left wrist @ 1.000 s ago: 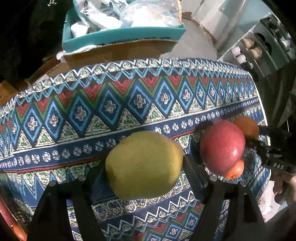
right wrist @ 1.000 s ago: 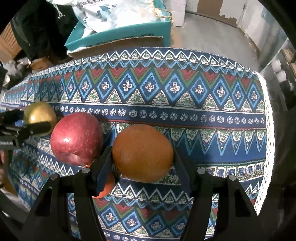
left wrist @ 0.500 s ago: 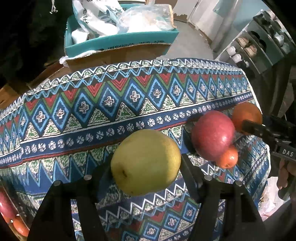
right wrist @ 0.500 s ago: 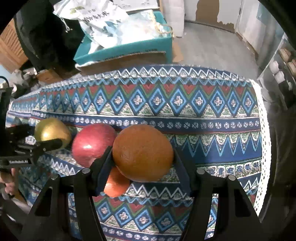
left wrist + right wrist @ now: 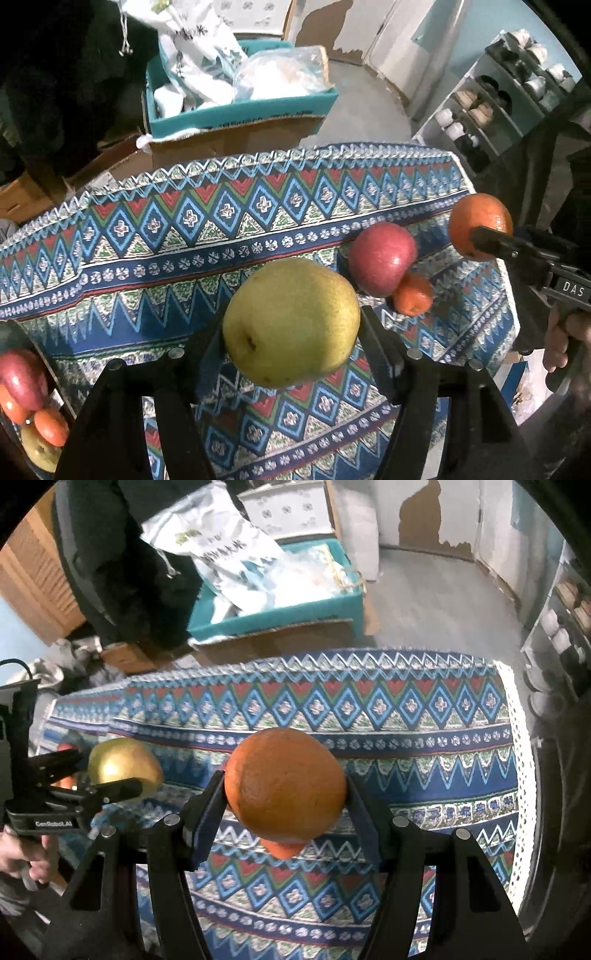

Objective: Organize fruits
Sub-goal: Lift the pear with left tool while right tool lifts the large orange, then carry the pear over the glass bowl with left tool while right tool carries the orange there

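Observation:
My left gripper [image 5: 291, 328] is shut on a yellow-green pear [image 5: 291, 321] and holds it above the patterned tablecloth [image 5: 221, 229]. My right gripper [image 5: 284, 794] is shut on a large orange [image 5: 284, 786], also raised above the cloth. In the left wrist view a red apple [image 5: 382, 256] and a small orange [image 5: 412, 293] lie on the cloth at the right, with the right gripper's orange [image 5: 480, 225] beyond them. In the right wrist view the small orange [image 5: 282, 847] peeks out below the held one, and the pear [image 5: 123, 766] shows at left.
More fruit [image 5: 26, 406] sits at the lower left edge of the left wrist view. A teal box [image 5: 240, 107] with bags stands on cardboard behind the table. Shelves [image 5: 498, 92] with jars stand at the right. The cloth's lace edge [image 5: 521, 775] marks the table's right side.
Both grippers have lifted and drawn back with their fruit. The red apple and small orange stay on the cloth; the apple has dropped out of the right wrist view.

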The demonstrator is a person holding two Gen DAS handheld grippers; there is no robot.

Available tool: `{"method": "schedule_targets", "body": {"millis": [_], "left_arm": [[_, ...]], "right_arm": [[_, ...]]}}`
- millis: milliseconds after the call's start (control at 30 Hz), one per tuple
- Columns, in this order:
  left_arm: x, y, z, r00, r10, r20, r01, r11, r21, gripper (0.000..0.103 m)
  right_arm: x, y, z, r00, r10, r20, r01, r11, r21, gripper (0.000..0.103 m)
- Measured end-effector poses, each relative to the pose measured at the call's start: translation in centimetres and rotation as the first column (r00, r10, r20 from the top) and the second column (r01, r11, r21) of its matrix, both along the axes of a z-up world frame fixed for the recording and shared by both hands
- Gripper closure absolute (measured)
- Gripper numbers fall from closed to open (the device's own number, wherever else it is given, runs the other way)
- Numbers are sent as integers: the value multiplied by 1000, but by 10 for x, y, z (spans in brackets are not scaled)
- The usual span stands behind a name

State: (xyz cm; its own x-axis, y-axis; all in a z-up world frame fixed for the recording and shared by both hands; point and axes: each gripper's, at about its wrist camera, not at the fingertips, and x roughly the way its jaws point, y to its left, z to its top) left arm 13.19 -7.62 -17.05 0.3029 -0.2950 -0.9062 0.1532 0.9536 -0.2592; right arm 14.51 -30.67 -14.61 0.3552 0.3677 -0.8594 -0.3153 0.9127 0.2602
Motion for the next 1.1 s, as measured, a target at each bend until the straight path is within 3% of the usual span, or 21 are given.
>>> {"method": "schedule_targets", "body": {"millis": [700, 1100], "left_arm": [[-54, 20, 89, 990, 5, 142, 6, 997, -79, 34], [-71, 53, 112, 978, 53, 200, -38, 996, -78, 34]], "right_arm": [[-42, 44, 84, 985, 106, 137, -122, 986, 114, 39], [-53, 81, 106, 971, 172, 163, -196, 970, 142, 39]]}}
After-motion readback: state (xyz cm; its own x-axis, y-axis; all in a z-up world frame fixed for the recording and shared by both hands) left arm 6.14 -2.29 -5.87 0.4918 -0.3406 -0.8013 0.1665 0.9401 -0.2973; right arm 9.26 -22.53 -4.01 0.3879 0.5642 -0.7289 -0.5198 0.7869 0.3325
